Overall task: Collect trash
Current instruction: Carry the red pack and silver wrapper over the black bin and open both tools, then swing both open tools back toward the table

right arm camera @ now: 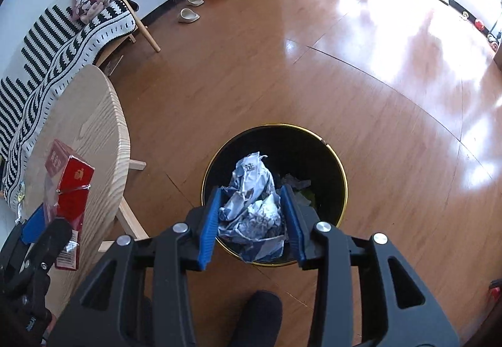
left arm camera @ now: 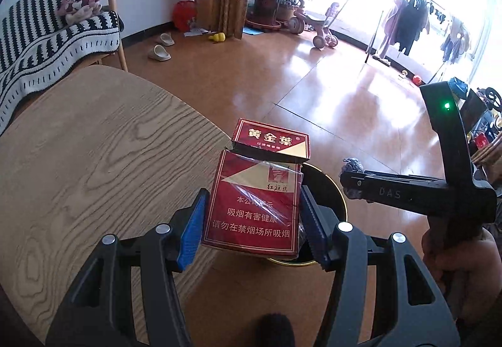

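The right gripper pinches a crumpled paper between its blue pads, at the lower middle of the right wrist view, directly above the black bin. I judge the step in hand is the drop: part the fingers only while the paper hangs inside the gold rim, and low, so it does not bounce out. The left gripper clamps a red pack, lid open, in the middle of its view, over the table edge with the bin partly behind it. Bring the pack fully over the opening before releasing.
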Demonstrator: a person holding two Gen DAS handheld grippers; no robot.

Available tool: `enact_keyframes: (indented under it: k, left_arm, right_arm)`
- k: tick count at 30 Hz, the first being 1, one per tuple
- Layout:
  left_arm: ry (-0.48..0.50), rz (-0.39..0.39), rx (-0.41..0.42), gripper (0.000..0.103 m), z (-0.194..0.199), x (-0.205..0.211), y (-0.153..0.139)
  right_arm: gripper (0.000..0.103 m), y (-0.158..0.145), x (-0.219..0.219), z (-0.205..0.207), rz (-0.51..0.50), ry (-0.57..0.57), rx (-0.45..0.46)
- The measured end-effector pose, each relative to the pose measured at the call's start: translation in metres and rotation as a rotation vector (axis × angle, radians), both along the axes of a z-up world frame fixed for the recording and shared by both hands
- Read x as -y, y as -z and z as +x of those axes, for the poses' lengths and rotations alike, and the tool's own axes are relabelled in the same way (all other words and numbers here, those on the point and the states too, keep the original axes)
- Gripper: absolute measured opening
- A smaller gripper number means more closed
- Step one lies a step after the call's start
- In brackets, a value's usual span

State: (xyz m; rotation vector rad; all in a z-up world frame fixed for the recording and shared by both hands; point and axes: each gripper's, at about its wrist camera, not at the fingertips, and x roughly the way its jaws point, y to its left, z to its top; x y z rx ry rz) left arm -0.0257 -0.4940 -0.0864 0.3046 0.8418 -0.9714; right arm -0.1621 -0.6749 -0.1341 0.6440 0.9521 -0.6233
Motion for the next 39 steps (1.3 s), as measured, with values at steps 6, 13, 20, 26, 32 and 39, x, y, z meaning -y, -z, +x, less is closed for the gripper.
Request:
enact_keyframes:
  k: [6, 13, 20, 26, 32, 39]
  left_arm:
    - [0.000, -0.003, -0.007, 0.056, -0.003, 0.000, 0.003]
    - [0.010, -0.005, -0.025, 0.056, -0.005, 0.012, 0.011]
    - [0.056, -0.002, -0.046, 0.056, -0.015, 0.035, 0.024]
    - [0.080, 0.005, -0.080, 0.056, -0.021, 0.060, 0.038]
    - [0.086, 0.004, -0.107, 0.057, -0.022, 0.077, 0.049]
    - [0.061, -0.039, -0.153, 0.087, -0.020, 0.083, 0.055]
  right_arm:
    - [0.075, -0.003, 0.003, -0.002, -0.006, 0.022, 0.024]
    - [0.079, -0.009, 0.011, -0.014, -0.026, 0.074, 0.052]
    - [0.081, -0.020, 0.023, -0.035, -0.047, 0.148, 0.087]
    - [0.085, -0.025, 0.033, -0.045, -0.045, 0.180, 0.111]
    - [0.085, -0.025, 0.042, -0.055, -0.033, 0.222, 0.125]
    - [0.086, -0.022, 0.050, -0.068, -0.025, 0.271, 0.131]
